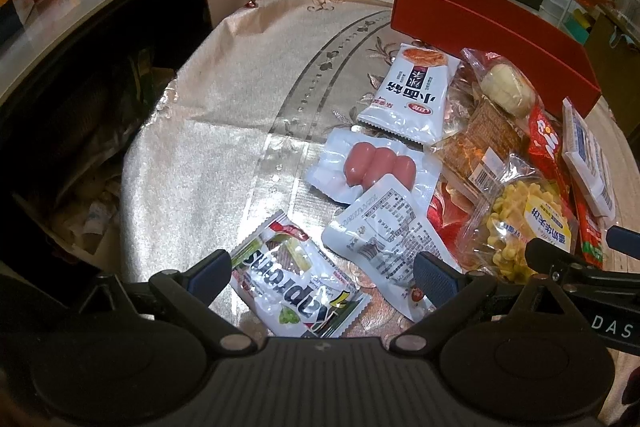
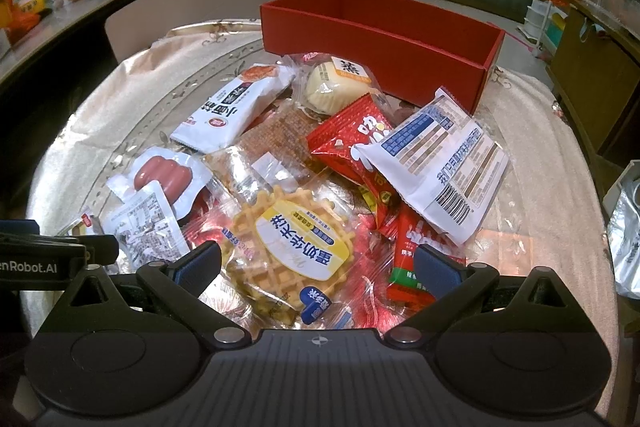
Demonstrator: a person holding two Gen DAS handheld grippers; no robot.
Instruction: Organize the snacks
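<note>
Lying between right tool [image 2: 318, 267] fingers: waffle pack [image 2: 296, 247]

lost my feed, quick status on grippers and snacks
Left gripper open, empty, over a white-green packet. Right gripper open over the waffle pack. Red box empty; snacks piled before it.

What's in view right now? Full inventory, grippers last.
red open-top cardboard box: 1, red, far side of table, nothing visible inside
round waffle in clear wrapper with yellow label: 1, golden, nearest the right gripper
pink sausages in clear vacuum pack: 1 pack, pink, left of pile
white pouch with orange food picture: 1, white, behind sausages
pale bun in clear wrapper: 1, cream, against the box
white and green Xiaprotans packet: 1, between left gripper's fingers
white pouch with blue nutrition table: 1, white, right of pile
floral cream tablecloth: 1, covers table
left gripper: open, over packet
right gripper: open, over waffle
</note>
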